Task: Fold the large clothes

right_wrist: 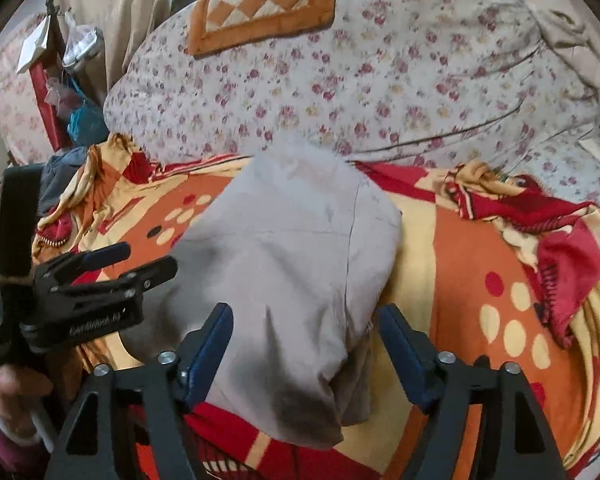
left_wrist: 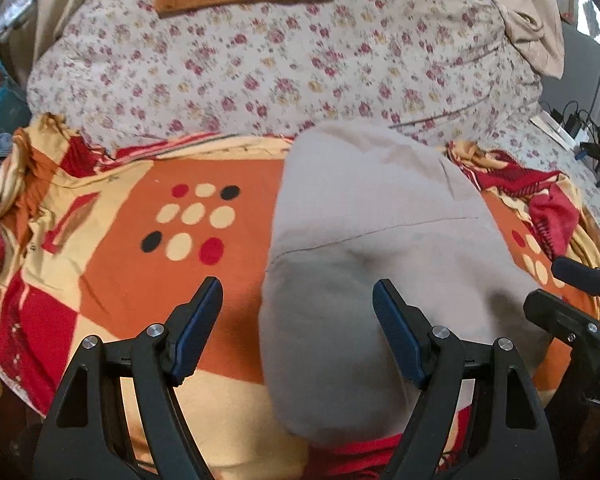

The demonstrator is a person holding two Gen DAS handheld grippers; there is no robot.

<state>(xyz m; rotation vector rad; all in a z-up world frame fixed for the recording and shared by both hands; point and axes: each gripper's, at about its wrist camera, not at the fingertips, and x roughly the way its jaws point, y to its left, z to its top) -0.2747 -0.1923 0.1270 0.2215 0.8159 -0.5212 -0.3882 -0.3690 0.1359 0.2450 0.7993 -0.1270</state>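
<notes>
The grey garment [left_wrist: 364,240] is showing as matt woven cloth, smooth, with fine stitched seams. Under it the orange blanket [left_wrist: 140,280] is looking soft and slightly fuzzy, a printed fabric with no shine. The floral quilt [left_wrist: 260,80] behind is appearing as thin matt cotton-like cloth, puffy and creased. The brown cushion [right_wrist: 260,4] is showing a plush, furry border. The left gripper [left_wrist: 298,324] is presenting matt black plastic arms, bright metal screw heads and blue ribbed rubbery pads on its fingers [left_wrist: 198,328]; the right gripper [right_wrist: 306,354] is looking the same.
</notes>
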